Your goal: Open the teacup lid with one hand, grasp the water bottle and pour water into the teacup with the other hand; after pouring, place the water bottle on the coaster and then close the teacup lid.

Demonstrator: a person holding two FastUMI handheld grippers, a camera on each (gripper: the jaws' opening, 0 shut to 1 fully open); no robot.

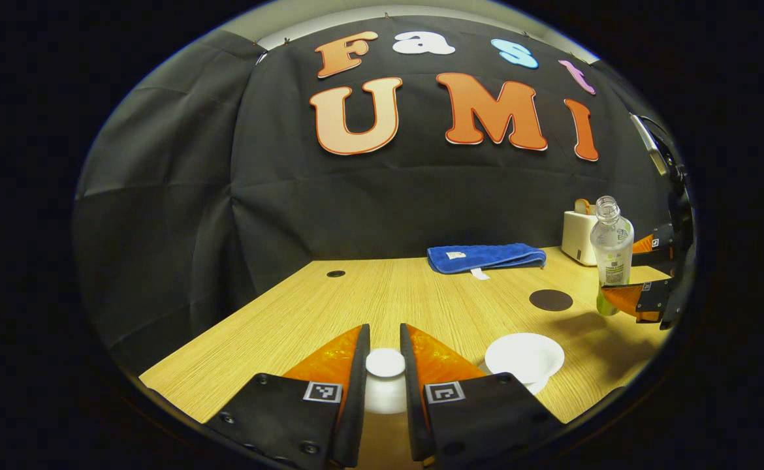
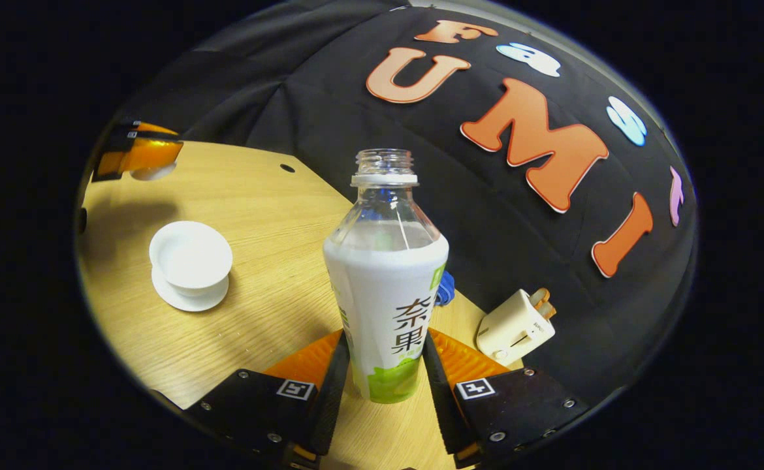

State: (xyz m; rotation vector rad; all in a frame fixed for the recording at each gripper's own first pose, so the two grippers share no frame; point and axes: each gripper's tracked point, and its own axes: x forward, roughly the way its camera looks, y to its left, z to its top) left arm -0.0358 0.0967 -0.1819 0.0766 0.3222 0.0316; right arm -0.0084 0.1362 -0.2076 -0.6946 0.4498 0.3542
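Water bottle (image 2: 385,294), uncapped, thin-walled and likely crushable, sits clamped low in the right gripper (image 2: 382,372) above the table (image 2: 258,215); left gripper (image 1: 385,365) pinches the brittle lid (image 1: 385,363) by its knob, teacup (image 2: 191,254) open nearby.

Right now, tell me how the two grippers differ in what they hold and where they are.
The left gripper is shut on the white lid; the right gripper is shut on the bottle. The lid is small and low between its fingers; the bottle rises tall above its fingers, uncapped. The left gripper is lifted off to one side of the open cup; the right holds the bottle upright and apart from the cup. Both have orange fingers.
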